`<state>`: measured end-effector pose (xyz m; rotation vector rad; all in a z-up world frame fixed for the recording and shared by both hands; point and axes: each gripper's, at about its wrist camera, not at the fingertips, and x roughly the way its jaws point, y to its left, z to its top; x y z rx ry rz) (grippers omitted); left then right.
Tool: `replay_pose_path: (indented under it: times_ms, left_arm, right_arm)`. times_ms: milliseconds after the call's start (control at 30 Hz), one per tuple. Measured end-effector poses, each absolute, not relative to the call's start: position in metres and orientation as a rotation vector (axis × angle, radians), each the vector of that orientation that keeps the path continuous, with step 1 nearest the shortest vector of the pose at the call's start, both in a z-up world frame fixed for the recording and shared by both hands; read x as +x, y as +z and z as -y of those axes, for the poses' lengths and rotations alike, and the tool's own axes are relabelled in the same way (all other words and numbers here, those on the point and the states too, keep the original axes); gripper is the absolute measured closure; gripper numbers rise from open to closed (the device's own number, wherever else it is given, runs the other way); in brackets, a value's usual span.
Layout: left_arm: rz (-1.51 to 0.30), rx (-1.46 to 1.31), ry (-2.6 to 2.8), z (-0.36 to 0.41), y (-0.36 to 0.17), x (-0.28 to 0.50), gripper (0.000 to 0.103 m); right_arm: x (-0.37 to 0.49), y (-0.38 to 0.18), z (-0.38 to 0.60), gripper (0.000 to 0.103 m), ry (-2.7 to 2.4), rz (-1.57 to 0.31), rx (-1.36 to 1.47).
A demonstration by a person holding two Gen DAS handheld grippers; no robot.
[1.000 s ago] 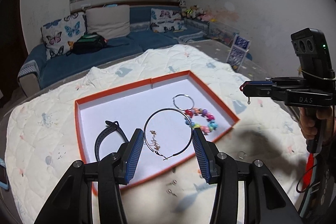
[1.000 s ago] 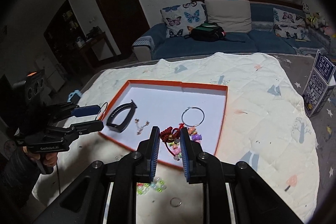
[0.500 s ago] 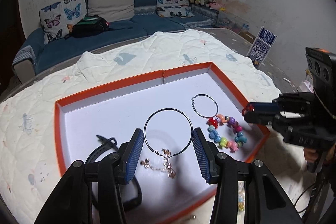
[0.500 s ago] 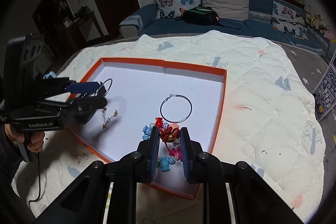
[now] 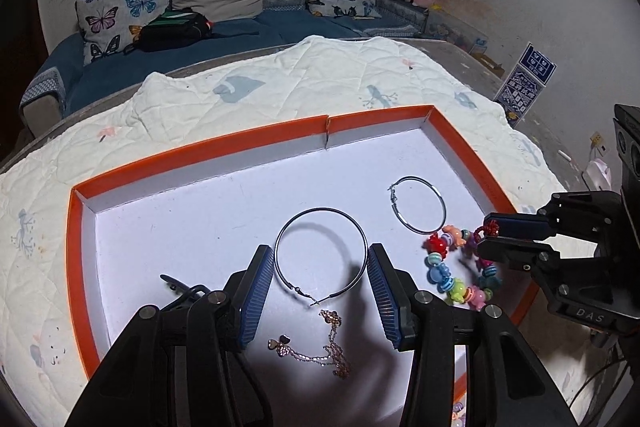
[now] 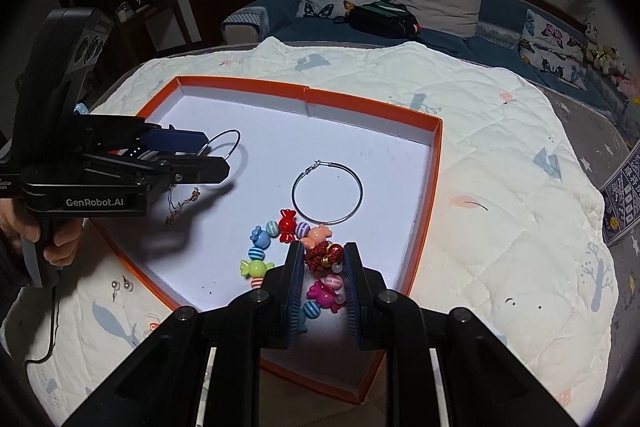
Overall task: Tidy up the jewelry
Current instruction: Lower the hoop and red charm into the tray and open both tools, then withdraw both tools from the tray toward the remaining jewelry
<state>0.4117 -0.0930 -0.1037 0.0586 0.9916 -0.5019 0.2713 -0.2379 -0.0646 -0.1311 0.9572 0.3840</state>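
Observation:
An orange-rimmed tray [image 5: 256,143] with a white floor lies on the quilt; it also shows in the right wrist view [image 6: 436,163]. My left gripper [image 5: 321,279] is shut on a large silver hoop [image 5: 320,251], held above the tray over a gold chain [image 5: 320,351]. A second hoop [image 5: 418,203] lies flat in the tray. My right gripper [image 6: 321,259] is shut on a red knotted bracelet [image 6: 322,257], above a colourful candy-bead bracelet [image 6: 280,251] that rests in the tray. A black band [image 5: 182,289] lies behind the left finger.
Two small stud earrings [image 6: 120,286] lie on the quilt [image 6: 500,131] left of the tray. A blue printed box [image 5: 524,85] stands at the table's right edge. A sofa with butterfly pillows [image 5: 116,15] and a black bag is beyond the table.
Both grippers have moved forward over the tray with their loads. The right gripper now hangs right above the candy-bead bracelet; the left hoop hangs lower over the gold chain.

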Motion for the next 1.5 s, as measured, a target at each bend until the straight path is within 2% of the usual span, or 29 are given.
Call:
replay_pose_path:
  times_ms: [200, 267, 333, 400, 667, 1033, 1500]
  left_arm:
    - [-0.994, 0.061, -0.500, 0.096, -0.106, 0.411, 0.049]
    - [-0.993, 0.064, -0.498, 0.097, -0.105, 0.410, 0.048]
    - [-0.991, 0.068, -0.494, 0.098, -0.103, 0.408, 0.048]
    - [-0.985, 0.070, -0.486, 0.097, -0.099, 0.405, 0.048]
    - [-0.943, 0.064, -0.464, 0.085, -0.070, 0.375, 0.047]
    - [-0.905, 0.066, -0.457, 0.068, -0.033, 0.296, 0.046]
    - [-0.927, 0.090, -0.441, 0.043, -0.053, 0.208, 0.045]
  right_arm:
    - [0.273, -0.067, 0.238, 0.079, 0.380, -0.968, -0.134]
    - [0.273, -0.066, 0.238, 0.076, 0.375, -0.964, -0.138]
    - [0.271, -0.065, 0.238, 0.065, 0.369, -0.954, -0.144]
    - [0.268, -0.062, 0.238, 0.063, 0.368, -0.945, -0.147]
    - [0.246, -0.046, 0.235, 0.063, 0.383, -0.917, -0.168]
    - [0.197, -0.032, 0.230, 0.063, 0.414, -0.891, -0.177]
    - [0.144, -0.056, 0.240, 0.063, 0.431, -0.931, -0.151]
